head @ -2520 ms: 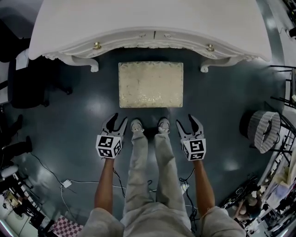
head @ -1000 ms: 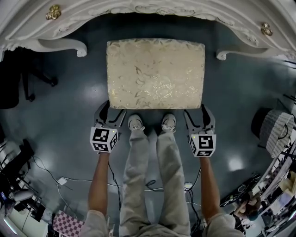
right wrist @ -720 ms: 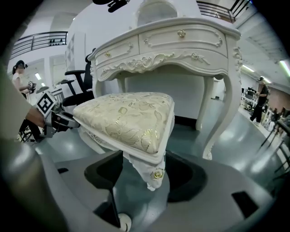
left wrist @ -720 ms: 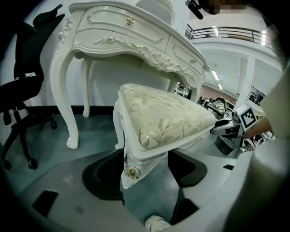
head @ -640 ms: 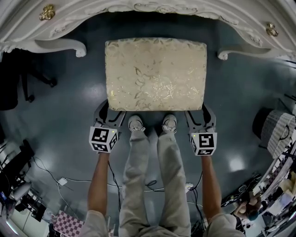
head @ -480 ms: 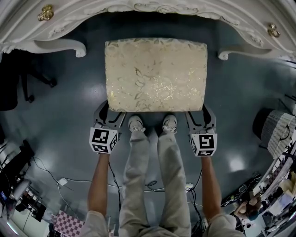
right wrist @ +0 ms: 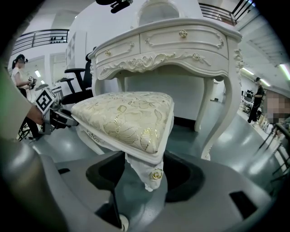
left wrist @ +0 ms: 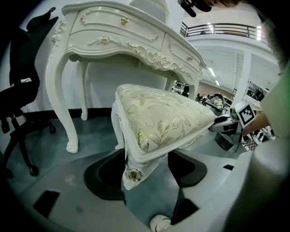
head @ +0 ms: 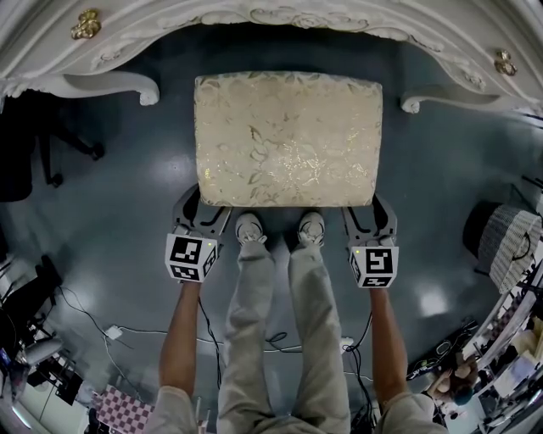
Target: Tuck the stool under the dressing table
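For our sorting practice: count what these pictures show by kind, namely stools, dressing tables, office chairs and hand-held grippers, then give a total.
Stool: 1
Dressing table: 1
Black office chair: 1
Left gripper and right gripper: 2
Total: 5

One stool [head: 287, 140]; one dressing table [head: 254, 17]; two claws: left claw [head: 204, 208], right claw [head: 367, 210]; two shoes [head: 249, 229].

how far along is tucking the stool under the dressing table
Done: the left gripper and right gripper are placed at the near corners of the stool, open jaws straddling a corner leg each. In hand: apparently lining up to push. Left: the whole push; the seat stands fully in front of the dressing table, not under it.
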A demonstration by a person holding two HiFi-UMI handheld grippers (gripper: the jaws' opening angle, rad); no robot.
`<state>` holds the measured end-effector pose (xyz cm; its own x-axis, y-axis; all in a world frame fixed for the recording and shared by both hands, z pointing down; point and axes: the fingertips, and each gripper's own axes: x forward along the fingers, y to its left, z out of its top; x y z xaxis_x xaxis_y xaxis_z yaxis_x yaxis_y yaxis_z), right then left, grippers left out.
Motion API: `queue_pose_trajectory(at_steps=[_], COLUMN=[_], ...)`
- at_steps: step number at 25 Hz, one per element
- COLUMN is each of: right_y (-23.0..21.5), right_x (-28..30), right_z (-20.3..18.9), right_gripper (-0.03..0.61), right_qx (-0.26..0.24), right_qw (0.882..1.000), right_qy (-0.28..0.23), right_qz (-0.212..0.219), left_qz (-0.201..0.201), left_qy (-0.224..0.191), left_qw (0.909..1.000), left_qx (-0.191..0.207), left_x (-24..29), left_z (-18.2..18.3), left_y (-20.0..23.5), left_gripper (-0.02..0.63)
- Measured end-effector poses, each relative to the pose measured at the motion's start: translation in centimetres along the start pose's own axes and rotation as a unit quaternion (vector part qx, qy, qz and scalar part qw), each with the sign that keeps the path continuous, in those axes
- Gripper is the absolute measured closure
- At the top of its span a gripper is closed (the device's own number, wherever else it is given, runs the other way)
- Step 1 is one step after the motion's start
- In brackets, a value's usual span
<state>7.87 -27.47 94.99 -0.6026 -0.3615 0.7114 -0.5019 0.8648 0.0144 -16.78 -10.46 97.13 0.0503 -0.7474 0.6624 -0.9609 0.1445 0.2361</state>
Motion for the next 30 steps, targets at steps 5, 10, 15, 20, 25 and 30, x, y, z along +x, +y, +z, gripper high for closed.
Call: queue_pose_trajectory(at_steps=[5,10,15,20,25,30], right_y=[-0.3,-0.4,-1.9,-3.2,-4.1,-4.9], right_x=[0.6,0.9,3.0,4.6,5.9,7.3], right_z=[0.6,0.8,2.8,4.5,5.9,7.3], right_gripper=[0.311,0.313,0.318,0.322,0.325,0.324], right_qx=[0.0,-0.002,-0.007,-0.013,-0.017,-0.019], right_qw=[1.0,1.0,1.0,1.0,1.0,0.999], right_qy=[-0.002,-0.01,-0.013,-0.018,-0.023,-0.028], right_qz=[-0.001,-0.002,-0.004,-0.005,-0.005,-0.006], left_qz=[0.002,0.003,0.004,0.005,0.009,0.008], left_qy=[-0.002,-0.007,-0.012,-0.013,-0.02,-0.023], left_qw=[1.0,0.9999,0.9998,0.9998,0.9996,0.9995], left_qx=[0.009,0.011,0.012,0.015,0.019,0.022], left_x=[0.5,0.8,2.7,4.3,5.7,6.9], left_z=[0.8,0.9,3.2,5.0,6.6,8.0], left_y=[0.4,0.6,1.9,2.9,3.8,4.7], left_gripper=[0.333,0.333,0.333,0.333,0.334,0.334])
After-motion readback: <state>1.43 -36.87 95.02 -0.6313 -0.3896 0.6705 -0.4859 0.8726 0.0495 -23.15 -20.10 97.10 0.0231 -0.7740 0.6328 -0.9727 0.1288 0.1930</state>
